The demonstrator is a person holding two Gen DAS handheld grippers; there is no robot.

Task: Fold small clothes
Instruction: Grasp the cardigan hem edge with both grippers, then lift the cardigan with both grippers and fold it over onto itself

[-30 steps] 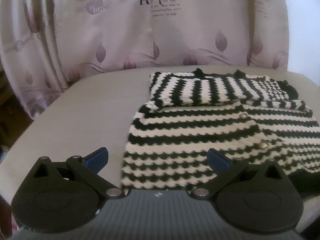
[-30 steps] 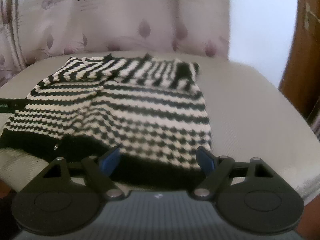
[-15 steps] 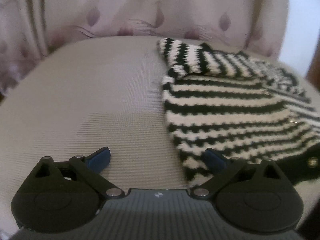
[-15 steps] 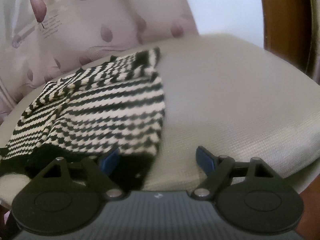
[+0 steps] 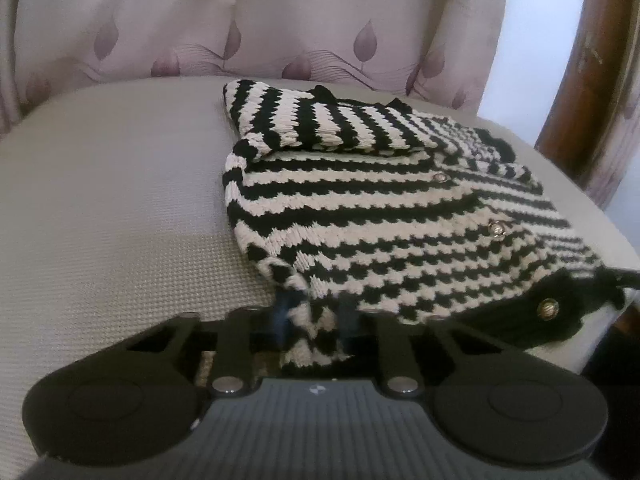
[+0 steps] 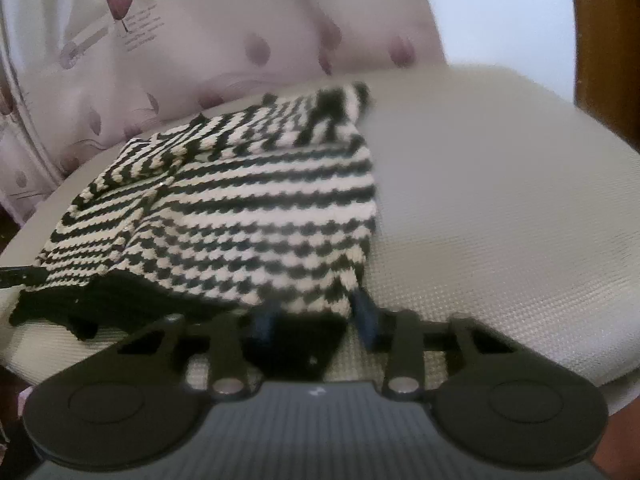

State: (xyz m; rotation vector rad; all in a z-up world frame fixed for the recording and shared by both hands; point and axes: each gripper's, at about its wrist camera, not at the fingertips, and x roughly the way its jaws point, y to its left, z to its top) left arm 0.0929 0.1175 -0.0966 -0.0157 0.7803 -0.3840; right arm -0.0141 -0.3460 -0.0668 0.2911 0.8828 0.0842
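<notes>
**Knit hem pinched at both near corners**

Blue pads on my left gripper (image 5: 310, 320) have just been closing, and the near left corner of the striped cardigan (image 5: 384, 216) is bunched between them, so I read that side as clamped on the hem. My right gripper (image 6: 316, 318) has also just been closing, with the near right corner and its black band between the pads; they look to press on it, though that view is blurred.

Outward from the fingers, the cardigan lies spread on the pale cushion (image 5: 112, 208), sleeves already laid across its far end and small metal buttons (image 5: 497, 229) down the front. A patterned curtain (image 5: 280, 20) hangs beyond.

I judge the knit to be soft, thick and fairly light, stretchy rather than slippery. It should sag between my two grips, so the corners suit it. I'd keep the lift even, since chunky stitches can snag or drag on the textured cushion.
</notes>
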